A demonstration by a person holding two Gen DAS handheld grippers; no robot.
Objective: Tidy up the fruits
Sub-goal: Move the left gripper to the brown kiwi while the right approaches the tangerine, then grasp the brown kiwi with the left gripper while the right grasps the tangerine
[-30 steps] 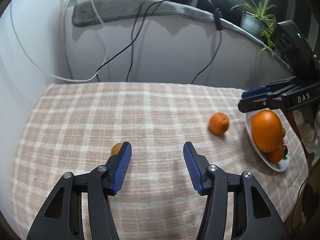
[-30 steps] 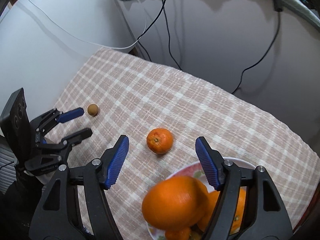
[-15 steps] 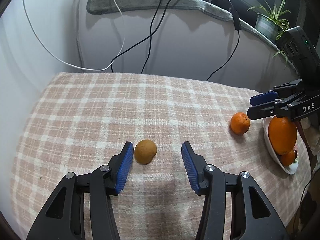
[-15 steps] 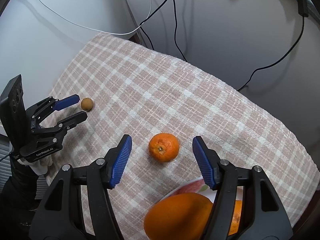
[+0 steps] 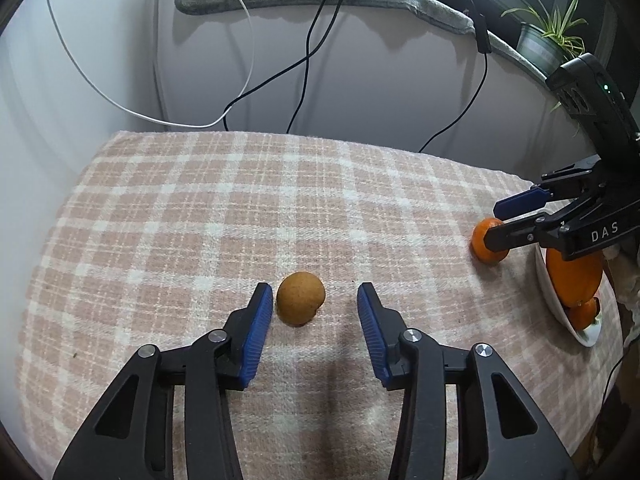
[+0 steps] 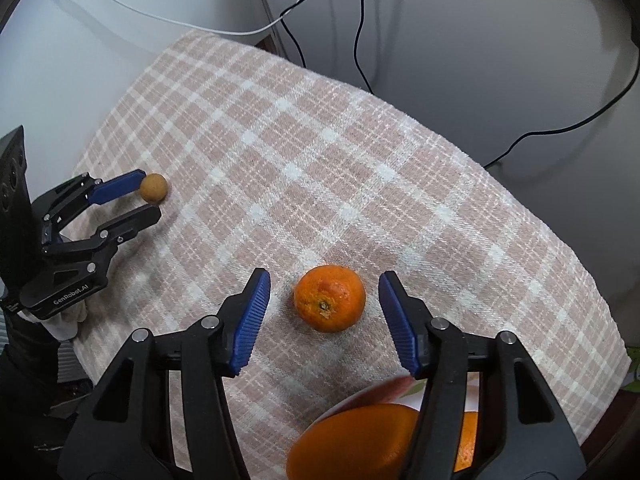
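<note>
A small brown round fruit (image 5: 301,298) lies on the checked cloth between the blue pads of my left gripper (image 5: 316,294), close to the left pad; the jaws are closing and the pads do not press it. The same fruit (image 6: 153,187) shows at the left in the right wrist view. A tangerine (image 6: 330,298) sits between the pads of my right gripper (image 6: 324,284), whose jaws are closing with gaps on both sides. In the left wrist view the tangerine (image 5: 482,250) is partly hidden by that gripper (image 5: 496,224). A big orange (image 6: 352,438) lies in the white plate (image 5: 560,312).
The pink checked cloth (image 5: 280,208) covers the table. Black and white cables (image 5: 304,60) hang down the grey wall behind it. A potted plant (image 5: 544,40) stands at the back right. The plate holds smaller orange fruits (image 5: 582,314) under the big one.
Both grippers have come down and forward onto their fruits. The brown fruit now sits between the left pads and the tangerine between the right pads. Both pairs of jaws have narrowed.
</note>
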